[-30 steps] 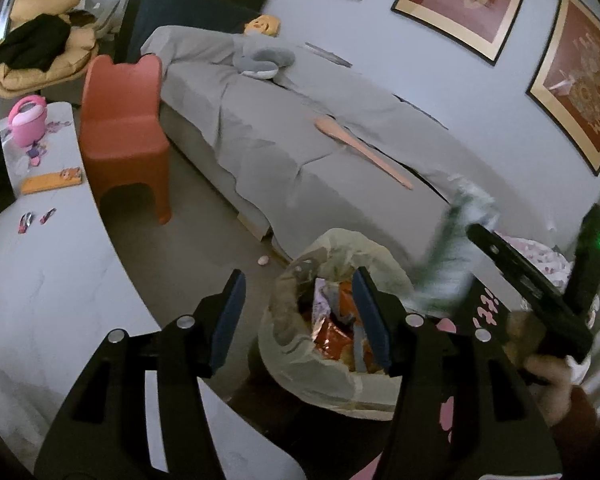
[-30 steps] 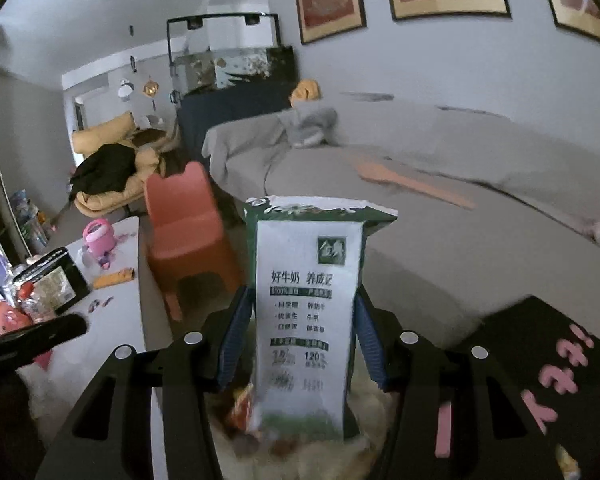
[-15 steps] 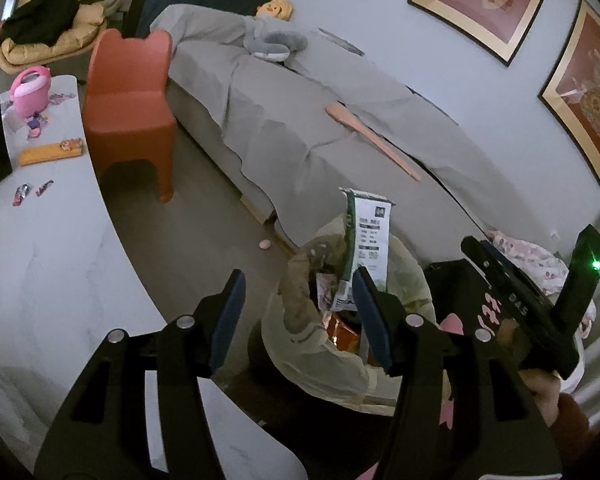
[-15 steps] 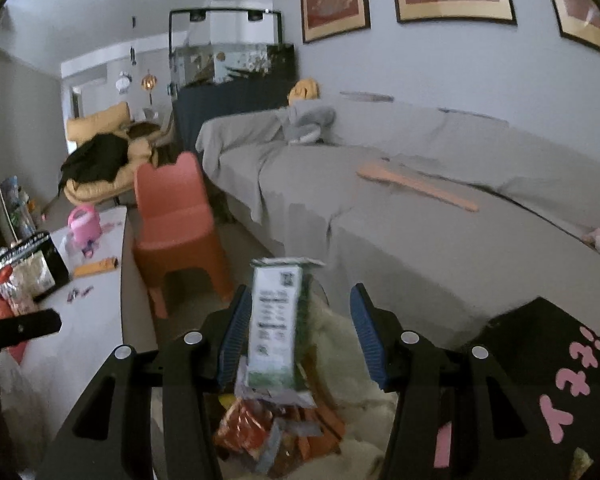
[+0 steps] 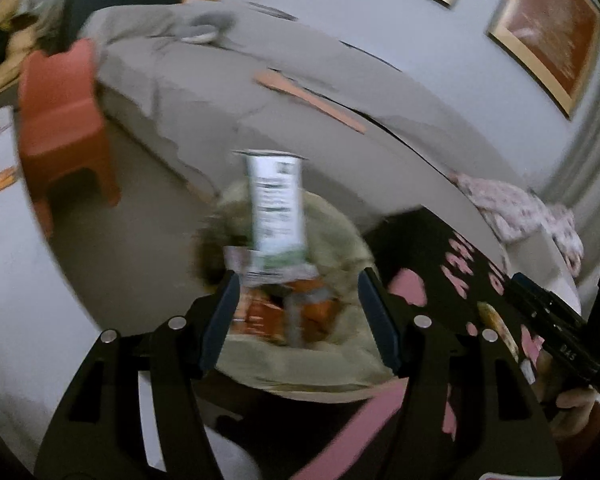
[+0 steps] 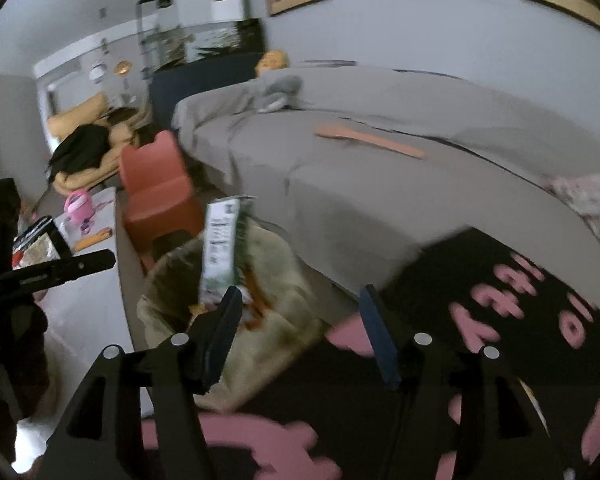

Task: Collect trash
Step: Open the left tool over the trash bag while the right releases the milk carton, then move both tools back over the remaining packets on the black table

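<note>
White table [image 6: 96,320] at far left, small clutter on it; orange chair [image 5: 64,120] beside it, grey sofa [image 5: 300,120] behind.

Left gripper [image 5: 300,316]: jaws opening, nothing between the pads. It hangs just over the mouth of the trash bag [image 5: 332,360].

Milk carton [image 5: 276,208] stands upright in the bag, bottom end sunk among orange wrappers [image 5: 268,316], top end poking clear of the rim. Touched by neither gripper.

Right gripper [image 6: 300,328]: jaws opening, empty, over the dark mat with pink lettering [image 6: 500,300], bag just to its left.

Handling, judged: carton looks empty, so light; thin card walls would buckle under a hard squeeze. Take it across the broad faces near mid-height. Bag film is soft and slack; grip a bunched fold of the rim, not the wall.
</note>
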`<state>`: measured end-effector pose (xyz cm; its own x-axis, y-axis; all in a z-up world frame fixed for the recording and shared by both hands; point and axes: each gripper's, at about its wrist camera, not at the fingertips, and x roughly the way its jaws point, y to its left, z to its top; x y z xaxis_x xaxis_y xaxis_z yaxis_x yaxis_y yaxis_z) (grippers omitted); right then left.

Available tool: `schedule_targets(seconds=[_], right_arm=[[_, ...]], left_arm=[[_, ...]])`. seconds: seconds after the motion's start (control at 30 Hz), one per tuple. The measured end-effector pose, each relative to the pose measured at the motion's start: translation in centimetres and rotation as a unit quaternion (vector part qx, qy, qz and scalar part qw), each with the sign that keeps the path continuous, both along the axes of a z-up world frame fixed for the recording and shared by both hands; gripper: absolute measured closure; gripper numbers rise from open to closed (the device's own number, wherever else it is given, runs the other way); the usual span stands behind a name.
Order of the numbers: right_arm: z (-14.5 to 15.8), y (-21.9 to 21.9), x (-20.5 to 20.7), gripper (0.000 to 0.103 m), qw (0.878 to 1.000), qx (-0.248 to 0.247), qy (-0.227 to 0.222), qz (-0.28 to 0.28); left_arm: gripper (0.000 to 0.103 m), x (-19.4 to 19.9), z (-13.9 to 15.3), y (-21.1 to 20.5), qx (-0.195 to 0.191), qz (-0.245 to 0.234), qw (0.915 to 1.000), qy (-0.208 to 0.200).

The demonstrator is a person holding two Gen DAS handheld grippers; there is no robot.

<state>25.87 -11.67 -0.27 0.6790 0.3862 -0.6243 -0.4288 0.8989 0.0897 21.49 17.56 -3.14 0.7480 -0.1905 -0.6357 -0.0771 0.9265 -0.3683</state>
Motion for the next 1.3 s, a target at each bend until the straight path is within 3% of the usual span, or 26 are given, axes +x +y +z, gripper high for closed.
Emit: schedule_targets(seconds=[0.17, 0.27, 0.47, 0.6, 0.7, 0.93, 1.03, 1.13, 1.2, 1.3], right_arm=[[-1.0, -7.9, -2.6, 0.045, 0.997, -0.022, 0.033, -0.072], [-2.0, -13.1, -4.4, 0.045, 0.991, -0.041, 0.050, -0.113], [-4.5, -22.9, -8.2, 0.045, 0.974, -0.040, 0.089, -0.206], [-5.9, -26.9, -10.0, 0.045, 0.962, -0.013, 0.106, -0.250], [-6.5, -28.4, -11.2, 0.045, 0.957, -0.010, 0.101, -0.271], [-6.8, -30.1, -12.5, 0.045, 0.952, 0.003, 0.092, -0.291], [-6.7, -30.5, -13.1, 0.045, 0.951, 0.004, 0.089, -0.295], [-6.7, -30.8, -13.6, 0.045, 0.951, 0.011, 0.088, -0.297], [-6.8, -30.9, -13.8, 0.045, 0.952, 0.017, 0.092, -0.292], [-7.1, -30.8, -13.8, 0.045, 0.956, 0.017, 0.098, -0.277]], left_arm=[[0.045, 2.0, 0.0, -6.8, 0.013, -0.092, 0.9956, 0.003], [0.044, 3.2, -0.4, -11.4, 0.018, -0.155, 0.9876, 0.014], [0.044, 4.3, -1.0, -20.7, 0.036, -0.277, 0.9599, 0.027], [0.044, 5.5, -2.5, -25.9, 0.011, -0.331, 0.9401, 0.081], [0.044, 6.2, -3.3, -28.8, -0.004, -0.336, 0.9359, 0.106], [0.044, 9.0, -5.5, -34.1, -0.031, -0.298, 0.9417, 0.152], [0.044, 10.3, -7.2, -36.1, -0.029, -0.286, 0.9404, 0.182], [0.046, 10.7, -7.4, -37.5, -0.005, -0.283, 0.9430, 0.175], [0.068, 10.7, -7.1, -38.1, 0.005, -0.291, 0.9421, 0.167], [0.088, 10.6, -6.8, -38.4, 0.026, -0.303, 0.9389, 0.161]])
